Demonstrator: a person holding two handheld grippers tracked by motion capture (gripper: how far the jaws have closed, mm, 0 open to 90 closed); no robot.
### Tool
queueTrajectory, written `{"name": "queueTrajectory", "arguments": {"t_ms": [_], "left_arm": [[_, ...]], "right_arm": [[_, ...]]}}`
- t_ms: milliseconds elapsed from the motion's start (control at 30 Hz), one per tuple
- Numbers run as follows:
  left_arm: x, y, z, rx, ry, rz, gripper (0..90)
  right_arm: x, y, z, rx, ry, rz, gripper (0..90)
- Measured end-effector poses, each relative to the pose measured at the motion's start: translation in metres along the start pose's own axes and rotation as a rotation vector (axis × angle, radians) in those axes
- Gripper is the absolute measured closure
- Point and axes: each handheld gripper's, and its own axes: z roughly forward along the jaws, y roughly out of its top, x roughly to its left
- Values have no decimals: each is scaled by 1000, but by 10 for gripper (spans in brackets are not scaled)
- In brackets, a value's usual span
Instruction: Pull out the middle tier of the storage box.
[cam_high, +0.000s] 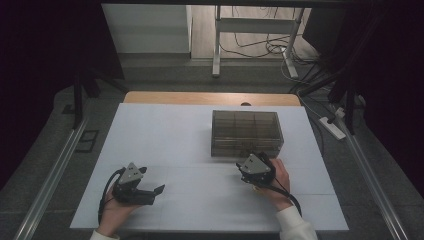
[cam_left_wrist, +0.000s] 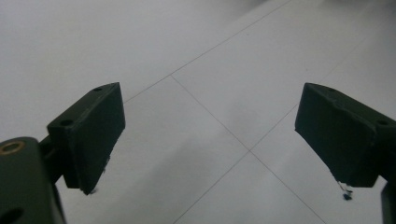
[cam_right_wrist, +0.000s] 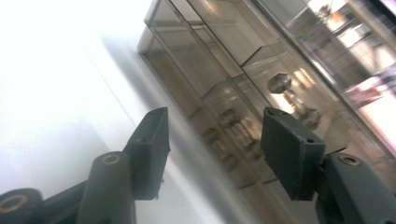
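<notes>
Compartment box (cam_high: 246, 133) before right hand-held gripper (cam_high: 248, 162)

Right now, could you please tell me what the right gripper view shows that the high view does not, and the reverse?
The right gripper view shows metal hardware pieces inside the smoky transparent plastic compartment box, seen close through its wall, with nothing between the open jaws of the right hand-held gripper.

The high view shows the left hand-held gripper resting open on the white table sheet, the whole box outline and the floor cables beyond the table.

Both show the box, the white sheet and the right hand-held gripper just in front of the box.
</notes>
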Motion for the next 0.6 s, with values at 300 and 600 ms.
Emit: {"name": "queueTrajectory", "arguments": {"t_ms": [300,600], "left_arm": [[0,0,-1,-8,-4,-1,105],[1,0,-2,-18,-4,-14,104]], "right_arm": [[-12,-2,-10,-42,165,186,362],[-14,-2,-12,-42,229,210,344]]}}
